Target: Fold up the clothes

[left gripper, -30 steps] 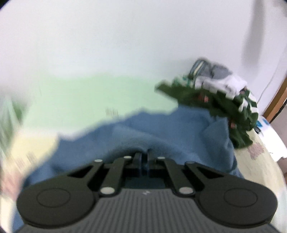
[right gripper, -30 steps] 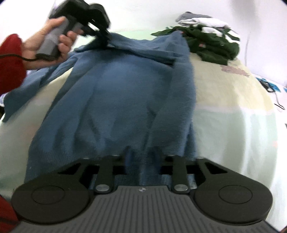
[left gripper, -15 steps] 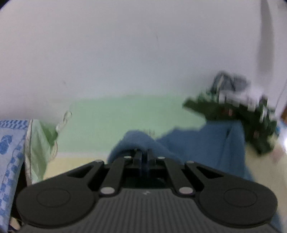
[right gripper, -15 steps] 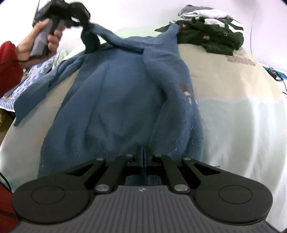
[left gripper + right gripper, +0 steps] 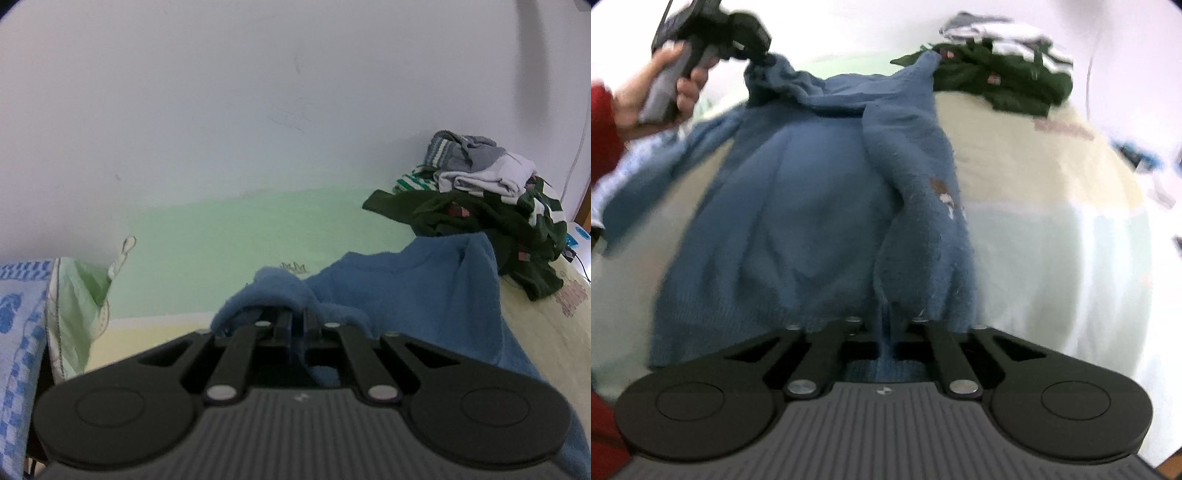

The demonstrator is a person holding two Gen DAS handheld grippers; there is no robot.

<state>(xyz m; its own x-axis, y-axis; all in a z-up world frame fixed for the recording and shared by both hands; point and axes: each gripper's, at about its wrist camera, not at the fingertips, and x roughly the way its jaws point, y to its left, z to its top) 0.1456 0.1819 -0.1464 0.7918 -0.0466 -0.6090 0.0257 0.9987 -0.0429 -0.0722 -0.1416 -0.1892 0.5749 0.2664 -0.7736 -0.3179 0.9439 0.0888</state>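
Two grippers were clamped on one blue sweater (image 5: 798,206), which lay spread on the bed (image 5: 1052,229); take the sweater as your reference for every place below.

1. Your left gripper (image 5: 297,319) had its jaws fully together, with a bunched fold of the sweater's (image 5: 413,280) far edge, near the neckline, pinched between them. In the right wrist view, that left gripper (image 5: 764,59) was at the sweater's far left corner, lifting the fabric off the bed, with your left hand (image 5: 661,92) wrapped around its handle and a red sleeve (image 5: 604,133) behind the hand.

2. Your right gripper (image 5: 884,328) had its jaws closed on the sweater's near hem, with a thin strip of blue knit caught between them. A lengthwise fold ran from that grip towards the neckline, and a small brown and white motif (image 5: 943,195) showed on the fold's right side.

3. Beyond the sweater's far right corner, touching it, lay a dark green garment (image 5: 476,218) with grey and white clothes (image 5: 484,170) heaped on top.

4. To the left of the sweater, a blue patterned cloth (image 5: 18,317) sat at the bed's edge.
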